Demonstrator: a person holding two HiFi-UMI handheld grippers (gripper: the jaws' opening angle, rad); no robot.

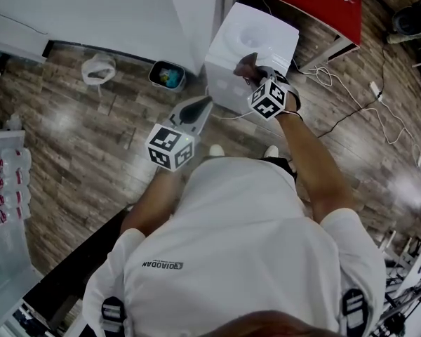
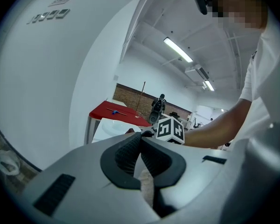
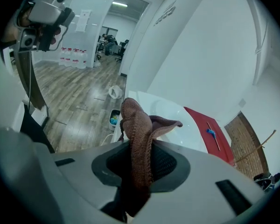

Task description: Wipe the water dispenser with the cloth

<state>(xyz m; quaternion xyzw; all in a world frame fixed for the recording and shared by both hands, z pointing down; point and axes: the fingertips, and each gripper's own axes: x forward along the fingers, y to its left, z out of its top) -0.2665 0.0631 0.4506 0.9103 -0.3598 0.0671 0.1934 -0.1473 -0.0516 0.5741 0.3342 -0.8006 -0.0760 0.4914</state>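
Cloth [image 3: 135, 120] brown, knitted, bunched | right gripper [image 3: 140, 164] clamps it | left gripper [image 2: 141, 146] closed, empty

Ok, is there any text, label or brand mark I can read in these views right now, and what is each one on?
"GIADAN", as best it reads, on the back of the person's white shirt.
Grey lettering on the white panel: too blurred to read.
Sheet on the glass partition: too small to read.
Red labels on the bottles: too small to read.
Marker cube: square patterns only, no words.
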